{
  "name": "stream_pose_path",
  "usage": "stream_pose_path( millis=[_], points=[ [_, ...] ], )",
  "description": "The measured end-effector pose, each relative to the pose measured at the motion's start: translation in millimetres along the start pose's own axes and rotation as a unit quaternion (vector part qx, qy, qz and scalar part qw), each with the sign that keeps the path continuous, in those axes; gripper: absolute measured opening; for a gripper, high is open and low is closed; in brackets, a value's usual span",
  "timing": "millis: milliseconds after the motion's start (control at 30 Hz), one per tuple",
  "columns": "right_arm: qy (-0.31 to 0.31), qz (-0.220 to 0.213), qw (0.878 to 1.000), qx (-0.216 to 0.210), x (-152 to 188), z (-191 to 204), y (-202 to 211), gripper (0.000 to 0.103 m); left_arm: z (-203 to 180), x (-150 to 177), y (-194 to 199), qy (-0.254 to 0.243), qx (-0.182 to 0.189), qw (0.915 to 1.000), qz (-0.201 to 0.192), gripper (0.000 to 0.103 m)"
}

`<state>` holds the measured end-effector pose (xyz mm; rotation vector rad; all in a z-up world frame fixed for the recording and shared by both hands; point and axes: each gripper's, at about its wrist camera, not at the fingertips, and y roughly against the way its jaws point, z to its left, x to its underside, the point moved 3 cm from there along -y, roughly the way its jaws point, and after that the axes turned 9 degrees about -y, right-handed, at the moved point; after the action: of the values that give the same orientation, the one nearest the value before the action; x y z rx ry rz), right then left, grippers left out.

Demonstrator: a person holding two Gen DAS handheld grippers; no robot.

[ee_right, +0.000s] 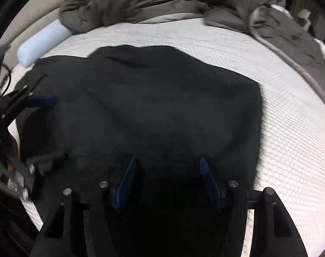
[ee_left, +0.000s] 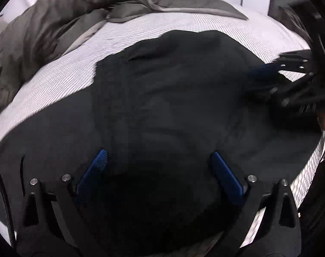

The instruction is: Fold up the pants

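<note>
Across the left wrist view, the pants [ee_left: 166, 107] lie as a broad, dark, matte mass of soft fabric on the mattress [ee_left: 61, 75], whose white cover carries a fine ribbed weave. Shallow creases run across the cloth, and its far edge forms an uneven, rounded outline against the white surface. The left gripper [ee_left: 158, 156] hovers low over the near part of the pants with its jaws spread wide; each finger carries a blue ridged pad, and nothing sits between them but the fabric below. At the right edge the right gripper [ee_left: 263, 79] appears blurred, its blue pad over the side of the pants. A crumpled grey-brown duvet [ee_left: 44, 25] with a smooth, slightly glossy shell is heaped along the far side of the mattress. From the right wrist view, the pants [ee_right: 154, 107] cover the centre of the mattress [ee_right: 291, 117], lying mostly flat with a lumpy far edge and a straight right-hand edge. The right gripper [ee_right: 167, 160] is above the near portion, jaws spread apart and empty. The left gripper [ee_right: 46, 128] enters from the left, blurred, jaws apart over the pants' edge. A pale blue cylindrical bolster [ee_right: 42, 42] lies at the far left, just beside the duvet [ee_right: 162, 0]
</note>
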<state>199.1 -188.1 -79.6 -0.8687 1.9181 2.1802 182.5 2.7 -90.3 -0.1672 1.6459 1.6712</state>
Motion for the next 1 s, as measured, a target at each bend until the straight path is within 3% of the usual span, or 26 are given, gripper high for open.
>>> stream_pose_path(
  millis=[67, 133, 267, 333, 400, 500, 600, 667, 700, 733, 833, 933, 1000],
  points=[
    [-0.01, -0.011, 1.0, 0.027, 12, -20, 13, 0.061, 8, 11, 8, 0.027, 0.007, 0.9996, 0.001, 0.098],
    [-0.031, -0.019, 0.999, 0.038, 22, -43, 19, 0.071, 19, 21, 15, 0.06, 0.012, 0.9981, 0.0, 0.098],
    [-0.113, -0.026, 0.992, -0.051, 38, -70, 38, 0.071, 29, 18, 31, 0.081, 0.0, 0.9962, -0.032, 0.098],
    [-0.155, -0.036, 0.983, -0.09, 39, -88, 47, 0.071, 38, 15, 41, 0.103, -0.008, 0.9928, -0.061, 0.098],
    [-0.215, -0.038, 0.966, -0.137, 42, -110, 48, 0.071, 49, 16, 45, 0.142, -0.003, 0.9868, -0.077, 0.097],
    [-0.272, -0.025, 0.937, -0.217, 40, -126, 35, 0.07, 58, 13, 35, 0.177, 0.018, 0.9814, -0.071, 0.088],
    [-0.277, -0.017, 0.924, -0.264, 38, -115, 29, 0.065, 56, 16, 20, 0.176, 0.02, 0.9834, -0.041, 0.073],
    [-0.26, -0.008, 0.928, -0.266, 34, -107, 23, 0.035, 54, 18, 15, 0.176, 0.029, 0.9832, -0.039, 0.069],
    [-0.248, 0.0, 0.937, -0.246, 31, -102, 18, 0.013, 53, 19, 15, 0.174, 0.034, 0.9833, -0.04, 0.067],
    [-0.237, 0.003, 0.944, -0.231, 26, -99, 15, 0.01, 52, 19, 16, 0.172, 0.039, 0.9834, -0.041, 0.064],
    [-0.237, -0.021, 0.945, -0.222, 12, -102, 26, 0.007, 49, 17, 15, 0.17, 0.044, 0.9836, -0.041, 0.063],
    [-0.241, -0.042, 0.947, -0.207, 2, -118, 37, 0.006, 41, 9, 5, 0.164, 0.051, 0.9846, -0.034, 0.063],
    [-0.246, -0.028, 0.946, -0.208, -2, -134, 29, 0.01, 35, 6, 4, 0.151, 0.04, 0.9874, -0.025, 0.063]
  ],
)
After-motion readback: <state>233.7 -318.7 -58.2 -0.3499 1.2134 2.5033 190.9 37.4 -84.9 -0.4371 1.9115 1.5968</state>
